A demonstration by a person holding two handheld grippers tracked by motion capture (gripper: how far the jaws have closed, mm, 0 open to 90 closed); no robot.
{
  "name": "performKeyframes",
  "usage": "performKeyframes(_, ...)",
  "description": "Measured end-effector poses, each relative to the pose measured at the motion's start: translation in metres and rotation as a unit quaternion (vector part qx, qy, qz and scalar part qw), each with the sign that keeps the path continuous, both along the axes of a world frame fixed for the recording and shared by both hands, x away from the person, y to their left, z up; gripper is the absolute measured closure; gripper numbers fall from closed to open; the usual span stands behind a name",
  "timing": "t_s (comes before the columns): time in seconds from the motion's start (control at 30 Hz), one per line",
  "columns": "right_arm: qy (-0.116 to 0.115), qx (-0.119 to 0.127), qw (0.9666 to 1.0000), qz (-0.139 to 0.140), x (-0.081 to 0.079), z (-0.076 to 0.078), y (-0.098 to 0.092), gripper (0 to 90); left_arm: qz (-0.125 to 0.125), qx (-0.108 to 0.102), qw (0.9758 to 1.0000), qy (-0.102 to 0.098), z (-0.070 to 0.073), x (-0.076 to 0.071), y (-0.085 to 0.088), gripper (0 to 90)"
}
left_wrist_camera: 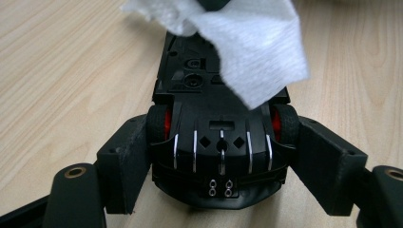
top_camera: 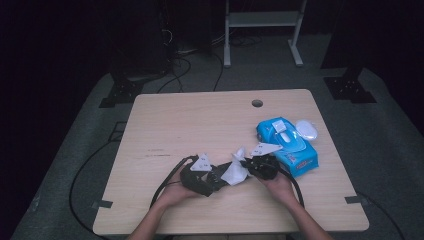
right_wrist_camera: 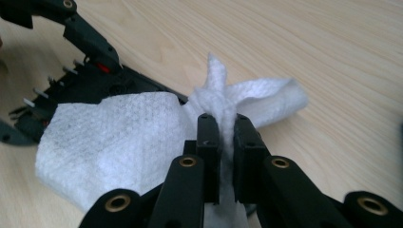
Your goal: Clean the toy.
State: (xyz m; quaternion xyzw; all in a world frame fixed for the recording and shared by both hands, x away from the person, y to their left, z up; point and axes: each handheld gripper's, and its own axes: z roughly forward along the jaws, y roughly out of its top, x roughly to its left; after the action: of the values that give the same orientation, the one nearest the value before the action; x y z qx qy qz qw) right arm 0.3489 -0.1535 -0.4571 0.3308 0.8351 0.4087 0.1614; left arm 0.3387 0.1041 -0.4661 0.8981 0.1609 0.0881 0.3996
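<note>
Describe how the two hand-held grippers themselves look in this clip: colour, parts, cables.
Both the left gripper and the right gripper are black, each topped by a pale grey three-cornered plate and trailing a black cable. The gripper views show blocky black jaws on arms with brass-coloured pivot rings. The forearms are bare; no sleeves show.

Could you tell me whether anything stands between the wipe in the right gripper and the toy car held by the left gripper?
Nothing visible does: the white wipe pinched in the right gripper already drapes over the black toy car clamped by the left gripper.

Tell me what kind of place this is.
Likely a lab or recording studio: a lone wooden table with a cable hole, loose cables across grey carpet, dark surroundings and a metal stand behind.
</note>
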Motion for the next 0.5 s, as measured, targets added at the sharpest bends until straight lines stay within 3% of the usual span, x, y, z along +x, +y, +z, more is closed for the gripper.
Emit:
performKeyframes(0.13,-0.003,-0.01,0.9999,0.01,-0.006,0.002,0.0,82.2,0.0,0.005,1.0,0.0,0.0,0.0,0.0,25.1)
performKeyframes(0.2,-0.005,-0.013,0.9997,0.018,-0.008,0.003,0.002,77.9,0.001,0.004,1.0,0.0,0.0,0.0,0.0,25.1)
performKeyframes(0.3,-0.002,-0.005,0.9997,0.023,-0.009,0.006,0.002,73.7,0.0,0.006,1.0,0.0,-0.001,0.0,0.0,25.1)
performKeyframes(0.33,-0.005,-0.001,0.9996,0.029,-0.009,0.01,0.0,67.3,-0.001,0.008,1.0,0.001,-0.001,0.001,0.0,25.1)
performKeyframes(0.43,-0.001,0.003,0.9993,0.038,-0.01,0.012,-0.003,62.3,-0.001,0.006,1.0,0.0,-0.001,0.0,0.0,25.1)
performKeyframes(0.5,0.005,0.005,0.998,0.063,-0.012,0.011,-0.005,52.8,-0.001,0.006,1.0,0.0,-0.001,0.0,0.0,25.1)
